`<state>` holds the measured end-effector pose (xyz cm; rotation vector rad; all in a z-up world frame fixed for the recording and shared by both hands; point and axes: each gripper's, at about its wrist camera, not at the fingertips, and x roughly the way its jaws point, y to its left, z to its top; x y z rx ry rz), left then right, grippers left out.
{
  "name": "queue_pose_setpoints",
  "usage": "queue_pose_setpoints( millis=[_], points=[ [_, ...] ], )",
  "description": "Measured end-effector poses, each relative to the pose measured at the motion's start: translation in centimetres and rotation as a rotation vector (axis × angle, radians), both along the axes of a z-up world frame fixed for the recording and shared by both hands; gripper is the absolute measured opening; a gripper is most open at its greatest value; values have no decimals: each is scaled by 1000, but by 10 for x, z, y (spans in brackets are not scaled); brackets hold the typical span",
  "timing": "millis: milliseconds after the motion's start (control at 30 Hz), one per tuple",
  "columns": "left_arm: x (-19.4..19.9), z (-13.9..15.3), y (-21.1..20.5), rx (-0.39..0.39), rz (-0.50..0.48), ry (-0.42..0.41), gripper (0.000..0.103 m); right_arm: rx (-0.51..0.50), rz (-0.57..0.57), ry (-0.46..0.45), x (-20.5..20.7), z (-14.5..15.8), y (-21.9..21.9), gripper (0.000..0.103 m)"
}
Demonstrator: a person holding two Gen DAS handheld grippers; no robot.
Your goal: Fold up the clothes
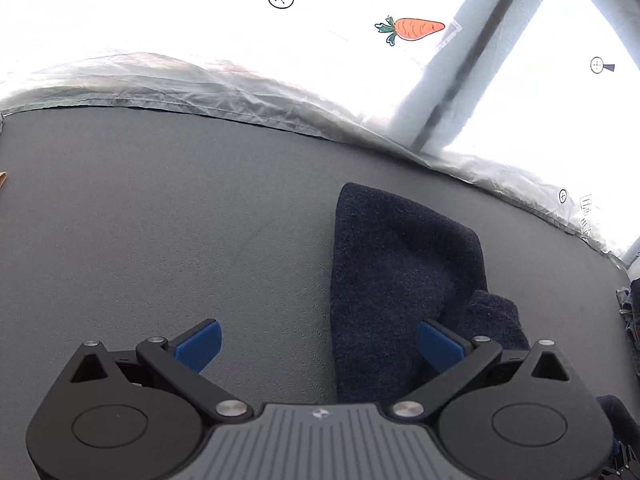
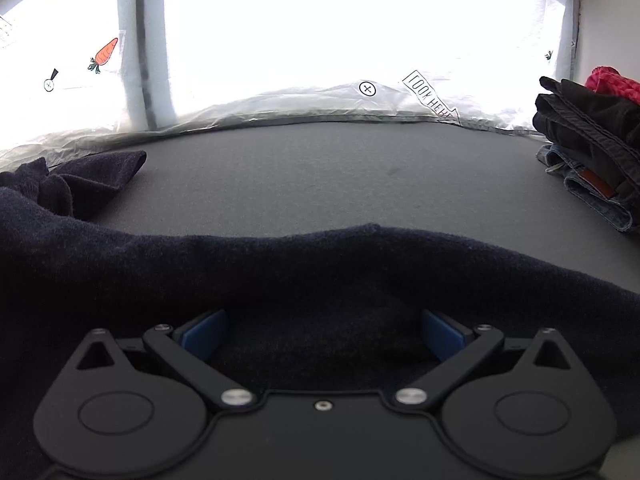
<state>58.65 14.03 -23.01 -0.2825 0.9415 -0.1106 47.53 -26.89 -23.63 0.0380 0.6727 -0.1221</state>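
A dark navy knit garment lies on the grey table surface. In the right wrist view it fills the lower half, with one sleeve stretched toward the far left. My right gripper is open just above the garment's body, blue pads wide apart. In the left wrist view the same garment's sleeve runs away from me, with its end folded near the right pad. My left gripper is open over the sleeve's left edge, nothing held between its fingers.
A stack of folded clothes, dark denim with a red piece on top, sits at the right edge of the table. White sheeting with a carrot sticker borders the far side. Bare grey surface lies left of the sleeve.
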Motion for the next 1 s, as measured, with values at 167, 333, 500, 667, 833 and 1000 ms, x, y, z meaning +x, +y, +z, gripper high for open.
queue_pose_setpoints(
  millis=[167, 333, 500, 667, 833, 1000],
  points=[
    [42, -22, -18, -18, -51, 13, 97, 5, 3, 1, 4, -2, 1, 103],
    [57, -27, -29, 7, -74, -26, 63, 3, 4, 2, 4, -3, 2, 103],
    [56, -17, -27, 17, -28, -83, 6, 0, 3, 1, 4, -3, 2, 103],
    [29, 41, 9, 116, 148, -232, 5, 2, 3, 1, 4, -3, 2, 103],
    [-42, 109, 76, 257, 448, -349, 5, 2, 3, 1, 4, -3, 2, 103],
    [-113, 95, 143, 447, 725, -177, 6, 2, 3, 1, 4, -3, 2, 103]
  ],
)
